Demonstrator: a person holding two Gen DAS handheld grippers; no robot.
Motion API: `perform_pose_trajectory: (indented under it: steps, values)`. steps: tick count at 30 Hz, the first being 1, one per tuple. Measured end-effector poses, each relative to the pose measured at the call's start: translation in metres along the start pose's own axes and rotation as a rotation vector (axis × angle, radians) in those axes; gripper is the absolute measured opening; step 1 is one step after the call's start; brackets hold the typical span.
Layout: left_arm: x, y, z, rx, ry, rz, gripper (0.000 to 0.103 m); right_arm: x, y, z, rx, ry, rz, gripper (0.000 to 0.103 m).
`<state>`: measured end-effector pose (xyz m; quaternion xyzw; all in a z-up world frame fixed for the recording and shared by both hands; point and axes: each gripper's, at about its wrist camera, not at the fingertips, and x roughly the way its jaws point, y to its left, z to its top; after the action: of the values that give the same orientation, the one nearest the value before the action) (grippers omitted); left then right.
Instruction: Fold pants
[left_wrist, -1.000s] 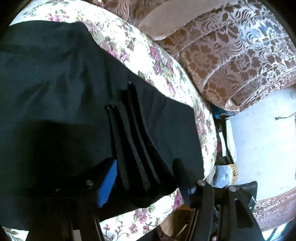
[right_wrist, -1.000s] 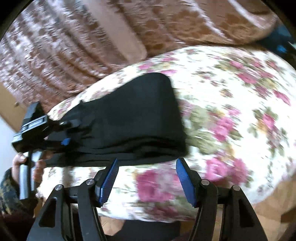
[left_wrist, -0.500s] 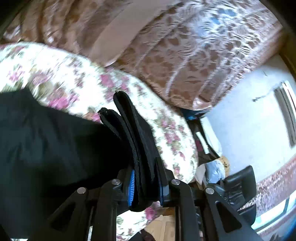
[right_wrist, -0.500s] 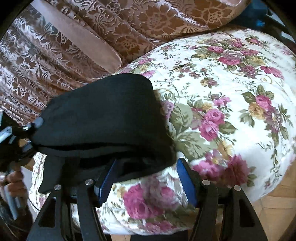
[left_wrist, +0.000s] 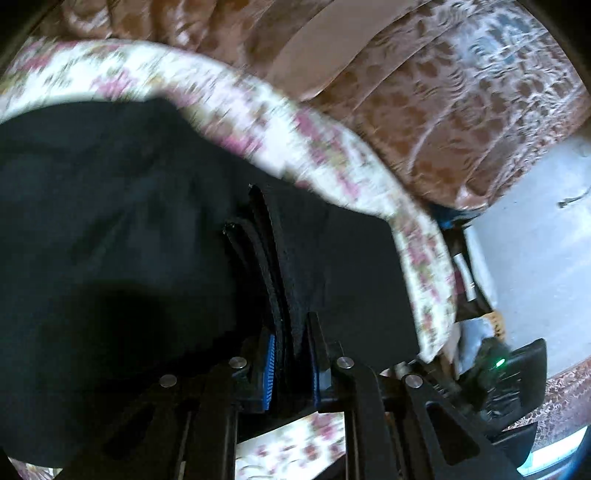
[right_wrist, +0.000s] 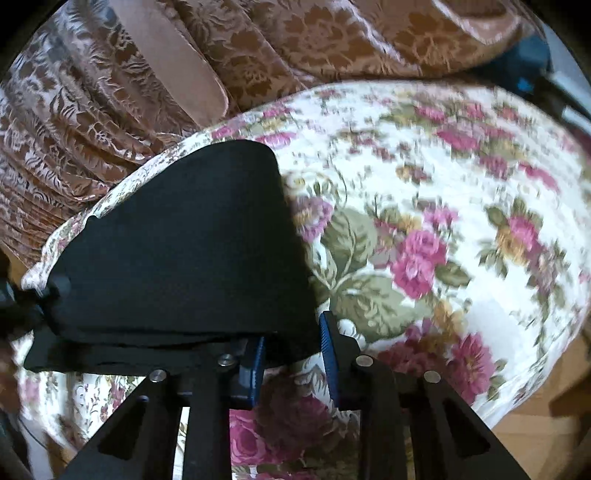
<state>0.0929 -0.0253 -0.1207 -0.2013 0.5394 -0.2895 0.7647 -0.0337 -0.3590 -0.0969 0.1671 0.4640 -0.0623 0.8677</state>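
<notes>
Black pants (left_wrist: 110, 221) lie folded on a floral cushion (left_wrist: 314, 147). My left gripper (left_wrist: 290, 332) is closing, and its blue pads pinch the stacked hem edges of the pants. In the right wrist view the pants (right_wrist: 177, 251) cover the left half of the cushion (right_wrist: 424, 221). My right gripper (right_wrist: 291, 332) is closing with the near right corner of the pants between its fingers. The cloth there looks flat and unpinched. The left gripper (right_wrist: 14, 310) shows dimly at the far left edge, holding the other end.
A brown patterned sofa back (left_wrist: 443, 92) rises behind the cushion, also seen in the right wrist view (right_wrist: 92, 110). A black device with a green light (left_wrist: 509, 369) and clutter sit by the cushion's end on a pale floor (left_wrist: 535, 258). Wooden floor (right_wrist: 524, 435) shows at the lower right.
The left jaws went from wide apart to pinching the stacked pant edges, which rose and came back down. The right gripper sank onto the pants' corner and its jaws narrowed.
</notes>
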Motion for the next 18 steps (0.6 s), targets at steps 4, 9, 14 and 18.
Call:
perform_pose_trajectory:
  steps: [4, 9, 14, 18]
  values:
    - [0.002, 0.013, -0.012, -0.018, -0.027, -0.018, 0.014, -0.001, -0.011, 0.002, 0.018, 0.036, 0.057, 0.039]
    - [-0.002, 0.001, -0.02, 0.065, -0.077, 0.028, 0.014, -0.022, -0.023, 0.002, -0.002, 0.068, 0.112, 0.064]
    - [-0.007, -0.016, -0.027, 0.164, -0.126, 0.123, 0.014, -0.046, -0.035, 0.022, 0.04, 0.011, 0.14, 0.069]
    - [-0.005, -0.027, -0.03, 0.222, -0.147, 0.204, 0.014, -0.043, -0.025, 0.052, 0.076, -0.046, 0.197, 0.069]
